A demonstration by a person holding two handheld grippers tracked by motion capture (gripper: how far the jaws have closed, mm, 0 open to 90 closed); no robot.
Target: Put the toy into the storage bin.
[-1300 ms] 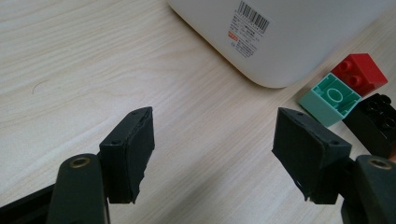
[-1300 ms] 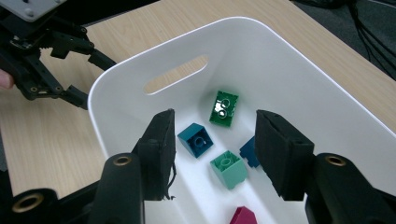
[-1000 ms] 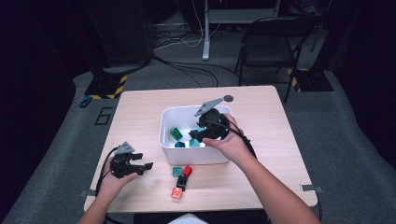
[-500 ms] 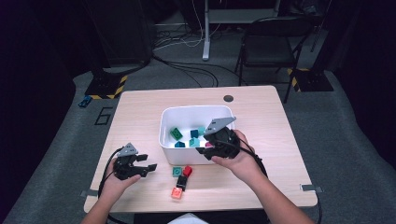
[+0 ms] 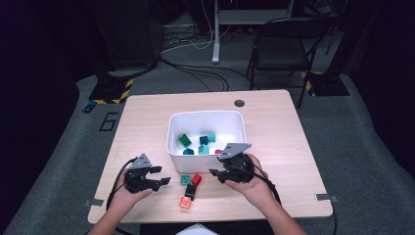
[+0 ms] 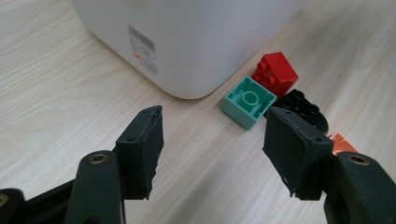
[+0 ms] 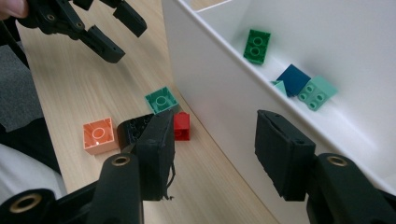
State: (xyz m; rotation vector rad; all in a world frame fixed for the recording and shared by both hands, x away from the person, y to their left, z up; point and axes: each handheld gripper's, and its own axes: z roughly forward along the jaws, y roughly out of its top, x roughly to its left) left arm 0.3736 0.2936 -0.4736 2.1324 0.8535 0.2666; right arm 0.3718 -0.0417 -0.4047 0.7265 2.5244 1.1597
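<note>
Four small plastic studded building bricks are lying on the pale wooden table (image 5: 147, 122) near its front edge, just in front of the white plastic bin (image 5: 205, 152): a teal brick (image 6: 248, 101) and a red brick (image 6: 275, 73) nearest the bin's front wall, a black brick (image 6: 301, 108) touching them, and an orange brick (image 7: 99, 135) closest to the edge.

The left gripper (image 5: 157, 176) is pointing at this cluster. Its jaws have just been closing, yet they are standing apart with only bare table between them.

The right gripper (image 5: 219, 175) is hovering at the bin's front wall, its jaws likewise spread and holding nothing.

The bricks are probably light, rigid and smooth, so they are liable to skid or twist away when nudged. Pinching the teal brick across two flat opposite side walls looks safest, though the black brick is crowding one side.
</note>
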